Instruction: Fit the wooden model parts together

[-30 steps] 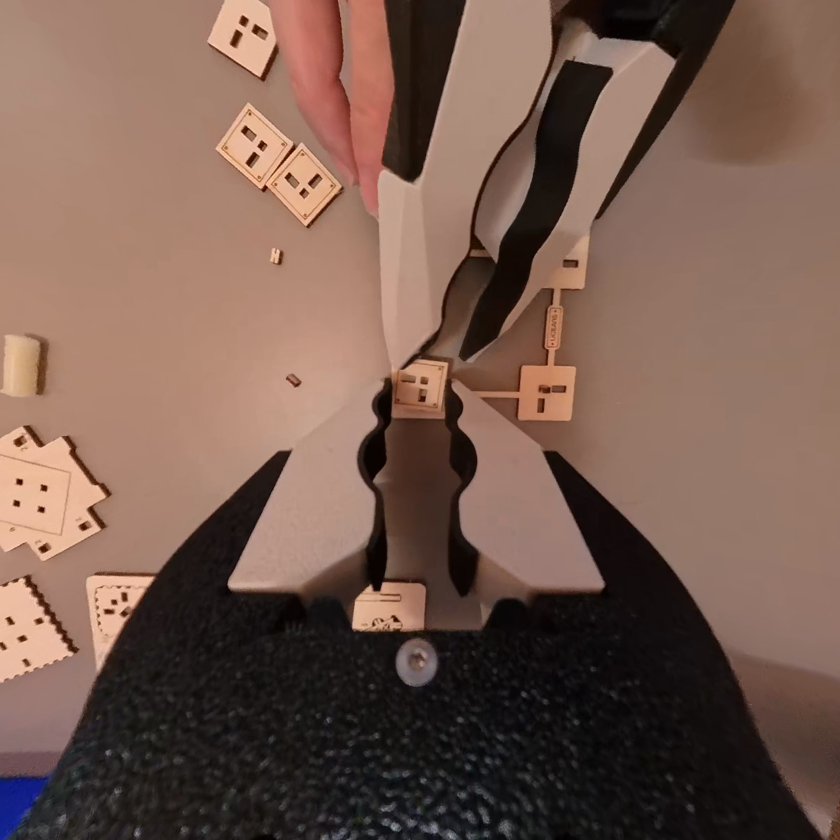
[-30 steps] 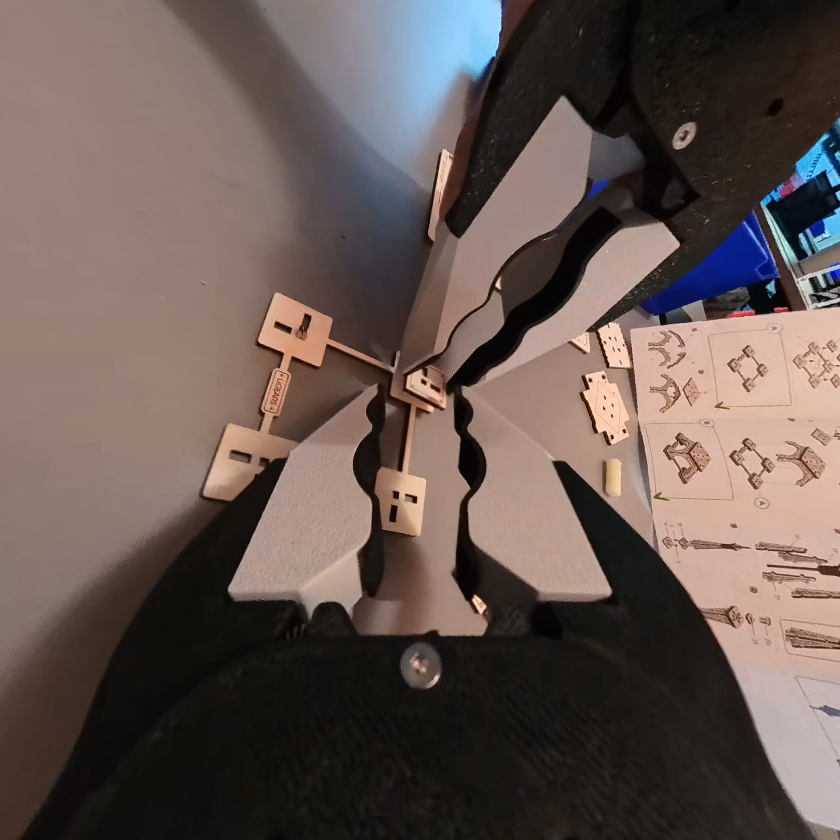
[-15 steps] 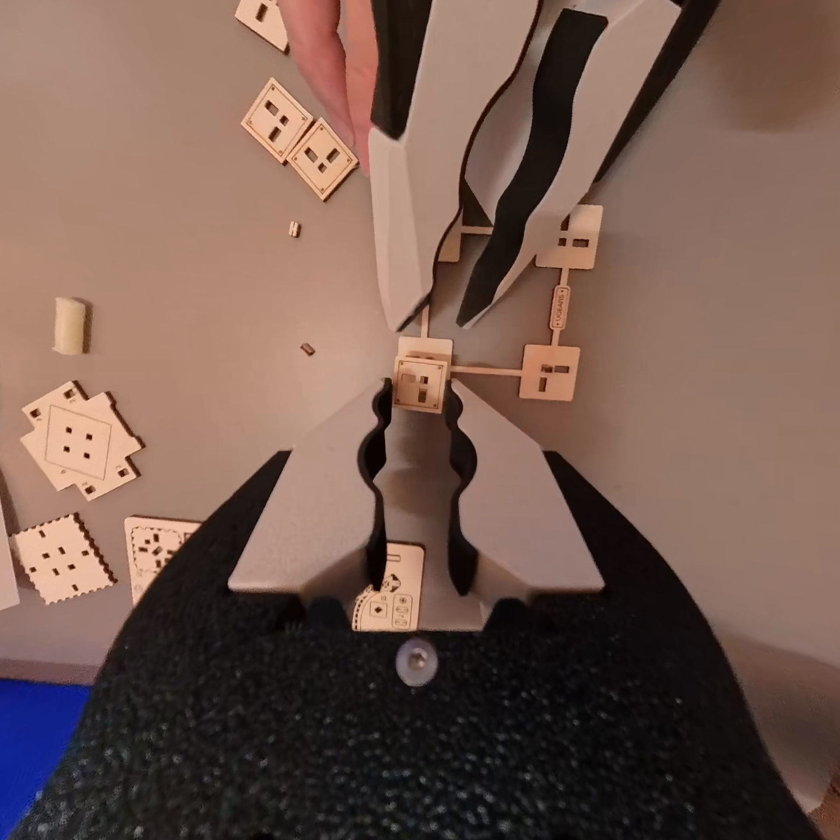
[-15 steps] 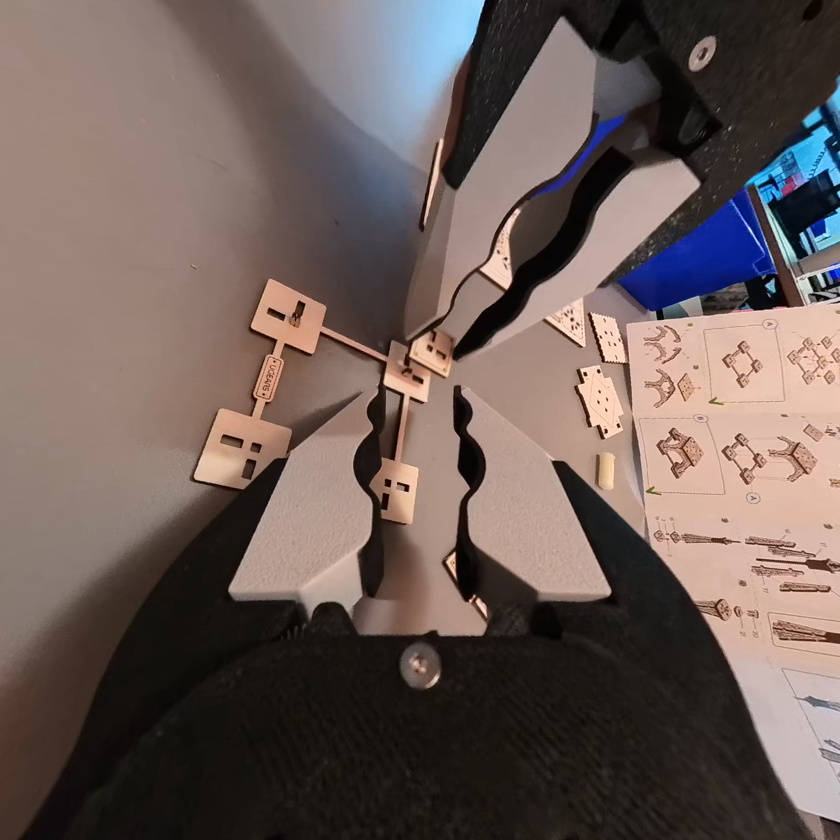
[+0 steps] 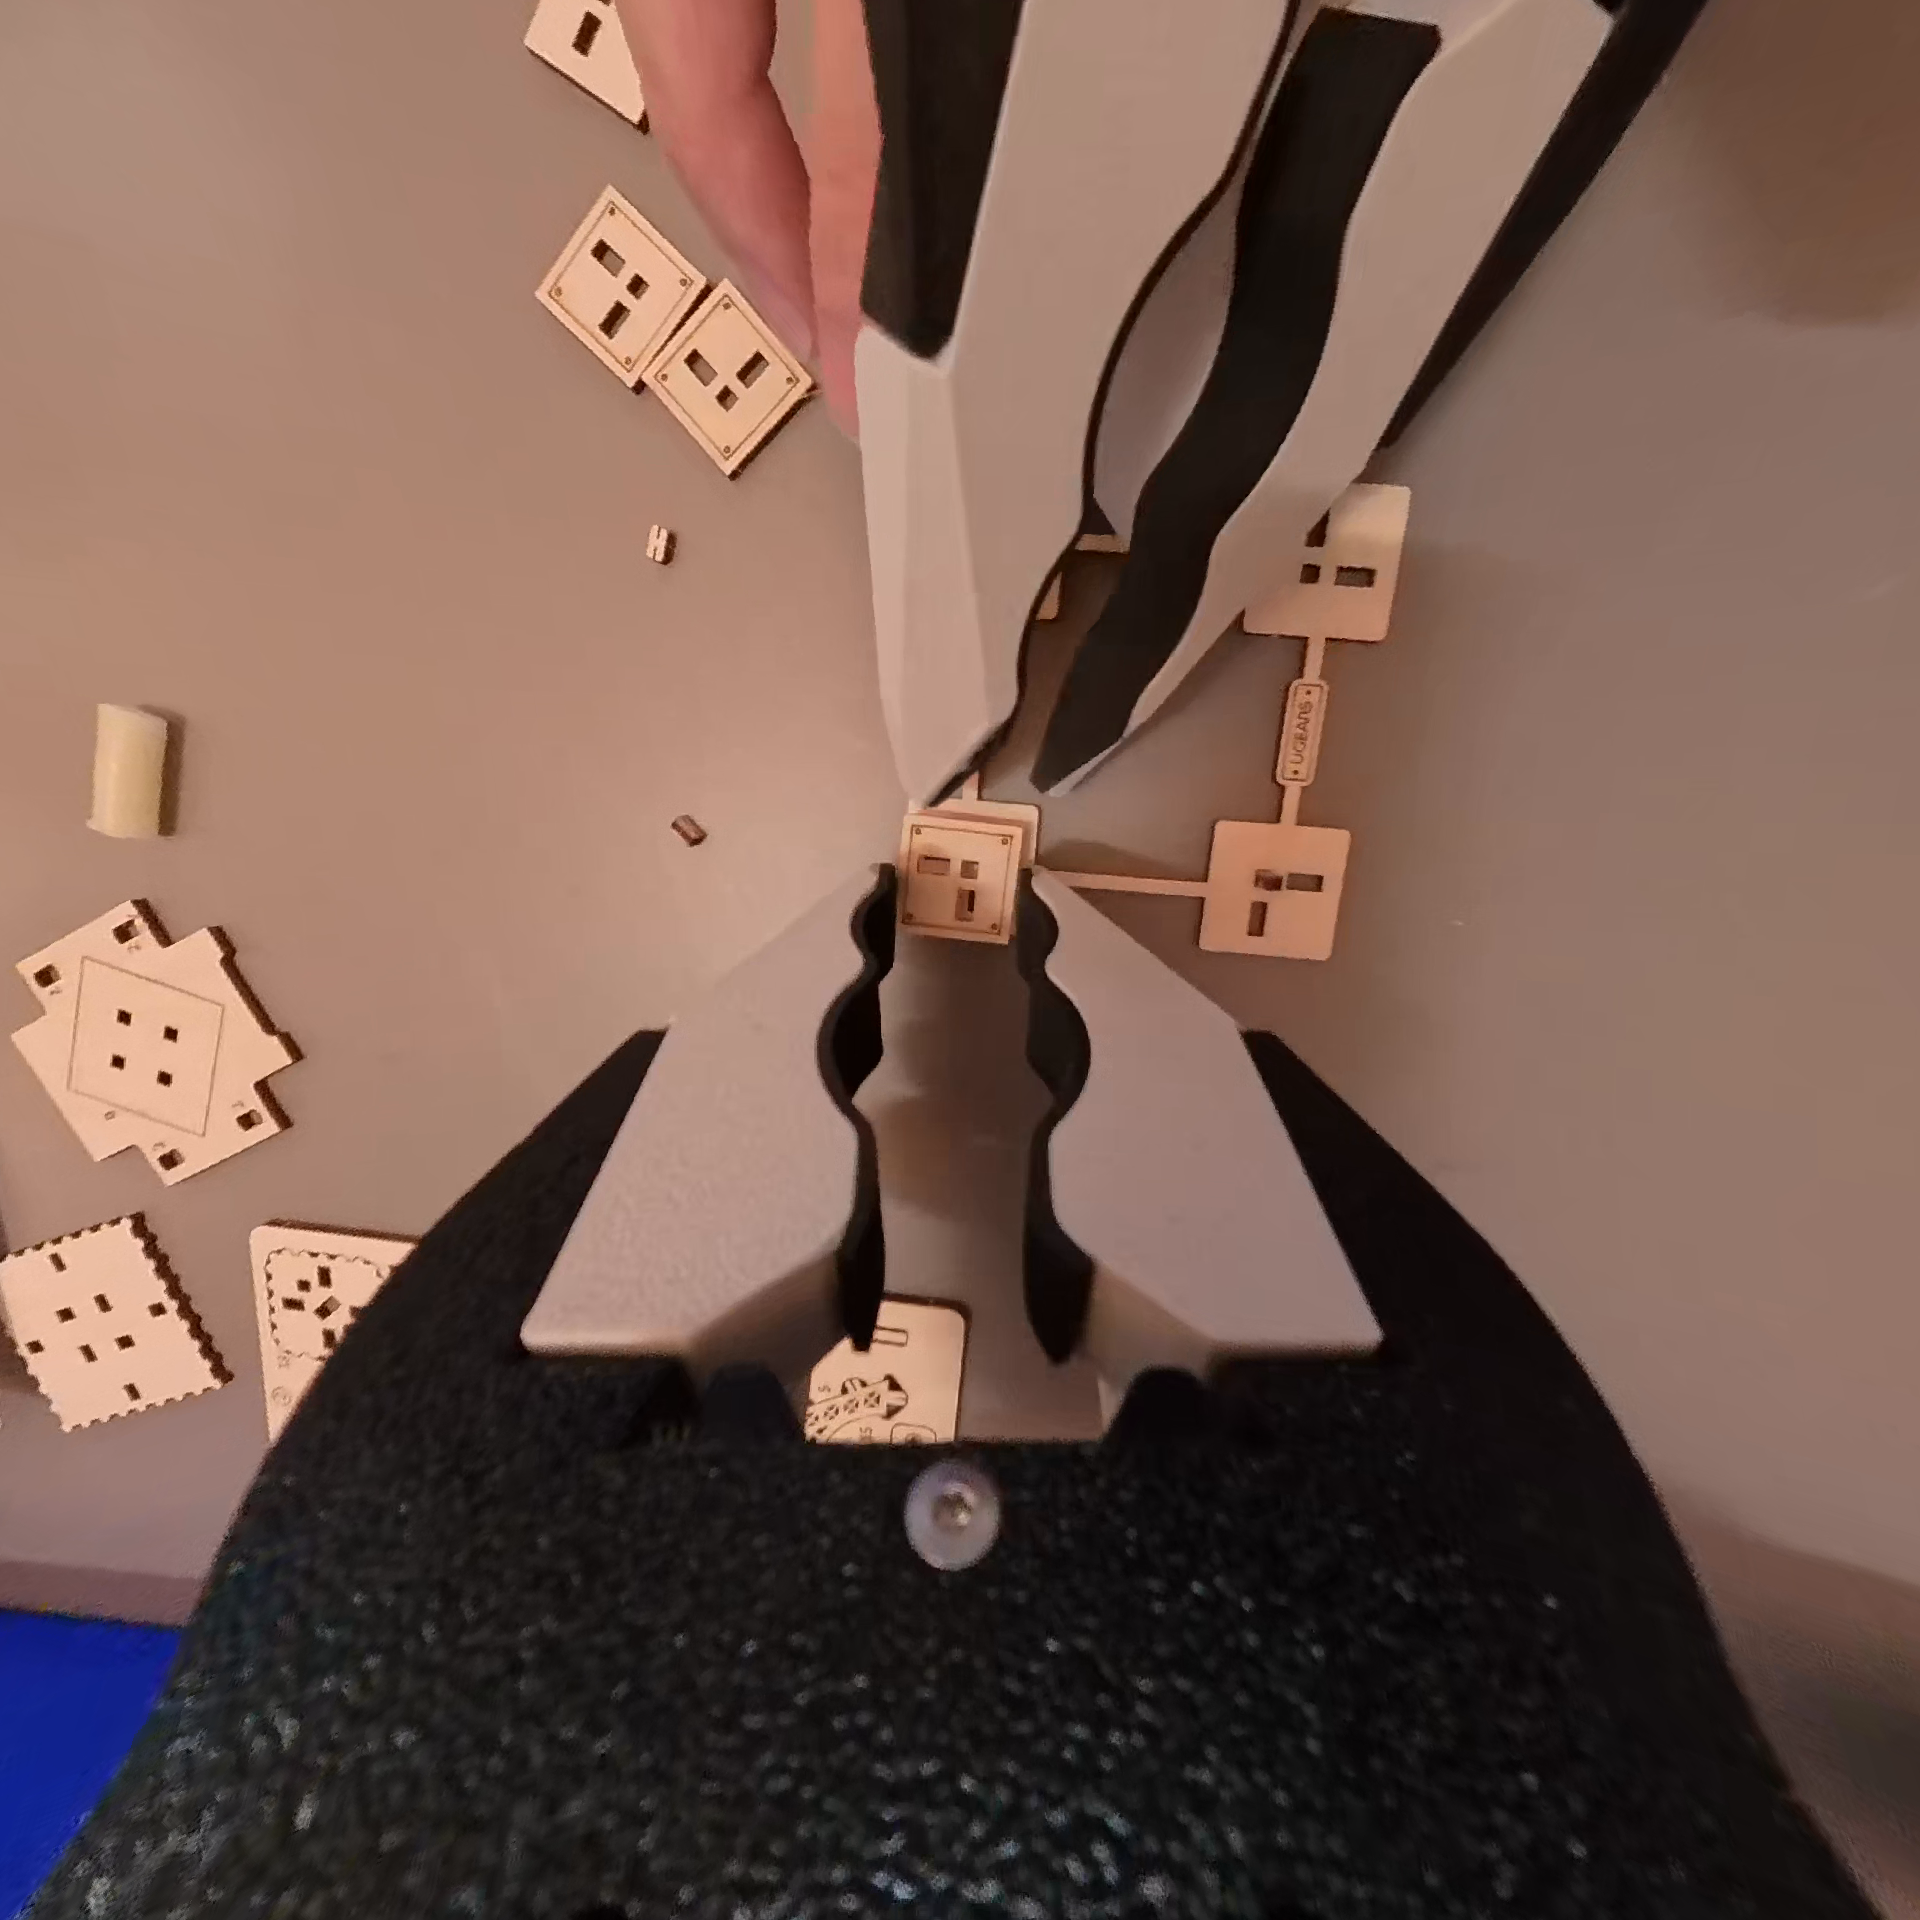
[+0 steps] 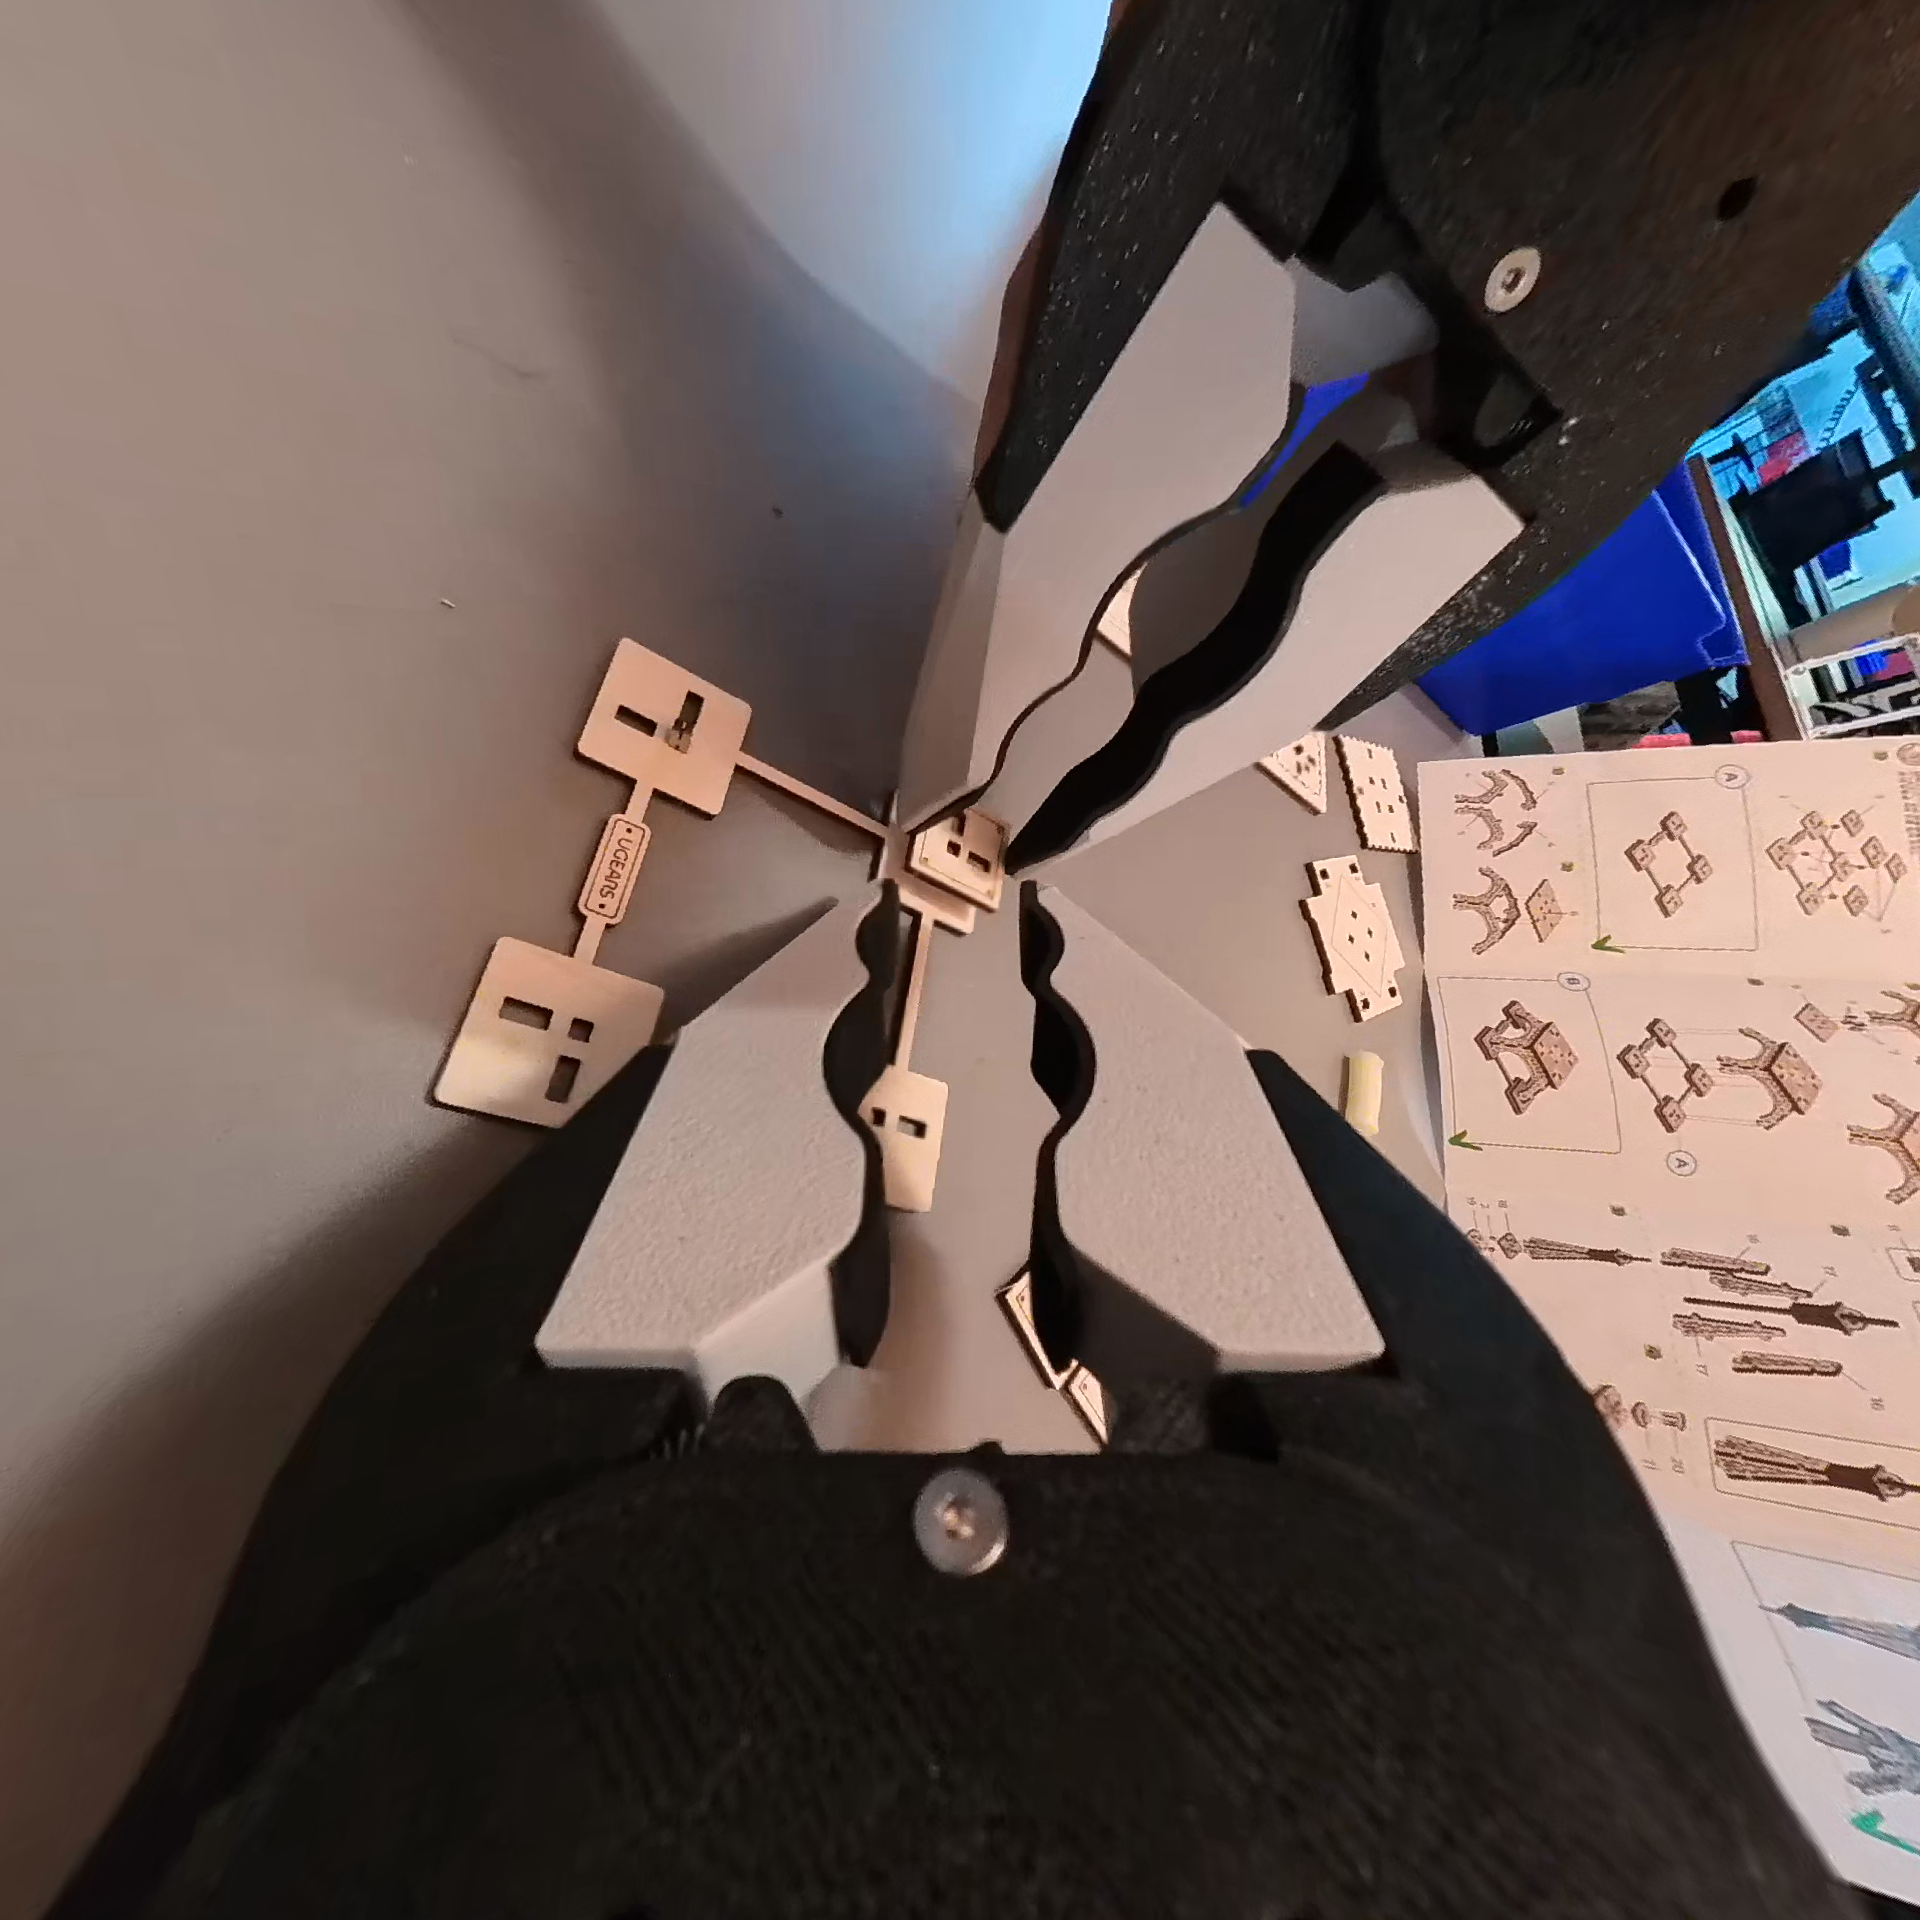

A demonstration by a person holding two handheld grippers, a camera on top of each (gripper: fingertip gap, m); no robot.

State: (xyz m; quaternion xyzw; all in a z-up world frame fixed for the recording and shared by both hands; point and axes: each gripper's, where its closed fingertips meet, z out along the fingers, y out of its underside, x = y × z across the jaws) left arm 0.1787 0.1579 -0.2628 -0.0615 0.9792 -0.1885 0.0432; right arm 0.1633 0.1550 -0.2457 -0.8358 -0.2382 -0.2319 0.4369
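A small square wooden plate point(image 5: 956, 868) with cut-out slots sits between my left gripper's point(image 5: 961, 885) fingertips, which are shut on its edges. It rests on one corner square of a flat wooden frame point(image 5: 1273, 888) of squares joined by thin strips, lying on the grey table. My right gripper point(image 6: 956, 896) is open, its tips straddling a strip of the frame point(image 6: 665, 727) just short of the plate point(image 6: 961, 847). In the left wrist view the right gripper point(image 5: 992, 784) comes in from the top. In the right wrist view the left gripper point(image 6: 966, 831) comes in from the upper right.
Loose wooden pieces lie to the left: two slotted squares point(image 5: 675, 332), a cross-shaped plate point(image 5: 156, 1039), a toothed square point(image 5: 104, 1320), a cream cylinder point(image 5: 130, 769), tiny chips point(image 5: 686, 828). A person's fingers point(image 5: 769, 177) grip the right tool. An instruction sheet point(image 6: 1662, 1039) and a blue bin point(image 6: 1621, 623) are on the right. Left and right tips are no more than a few centimetres apart.
Half a second ago the plate was held slightly off the frame's corner square and the right gripper stood farther back. Now the plate lies on the corner square and the right tips are close again.
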